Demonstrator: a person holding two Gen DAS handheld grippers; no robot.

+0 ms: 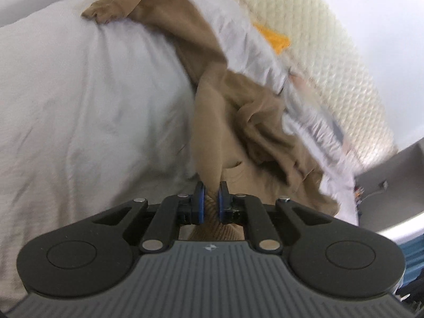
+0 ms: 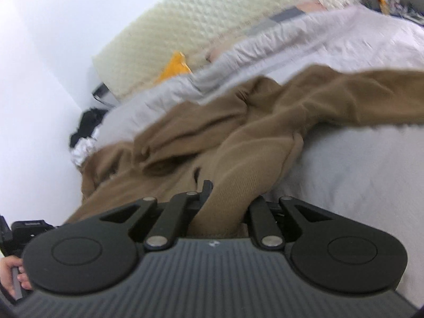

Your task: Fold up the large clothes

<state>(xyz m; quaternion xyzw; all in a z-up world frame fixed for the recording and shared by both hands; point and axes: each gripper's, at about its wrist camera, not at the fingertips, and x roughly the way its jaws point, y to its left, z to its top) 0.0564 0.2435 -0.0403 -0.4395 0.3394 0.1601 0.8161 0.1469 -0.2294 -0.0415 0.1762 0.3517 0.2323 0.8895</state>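
Note:
A large tan-brown knit garment (image 1: pixel 212 61) lies rumpled across a white bed. My left gripper (image 1: pixel 211 201) is shut on a ribbed edge of it, the cloth pinched between the blue pads. One sleeve (image 1: pixel 106 13) stretches away to the far left. In the right wrist view the same garment (image 2: pixel 265 122) spreads ahead in a heap, one part trailing right. My right gripper (image 2: pixel 225 198) is shut on a thick fold of it; the cloth covers the right finger, and only the left finger (image 2: pixel 206 188) shows.
The white bed sheet (image 1: pixel 79 119) fills the left. A bunched white duvet (image 1: pixel 312 129) and a cream quilted headboard (image 1: pixel 331 53) lie beyond the garment, with an orange item (image 1: pixel 273 37) between them. A dark object (image 2: pixel 87 124) sits by the wall. A hand (image 2: pixel 13 273) holds the other gripper.

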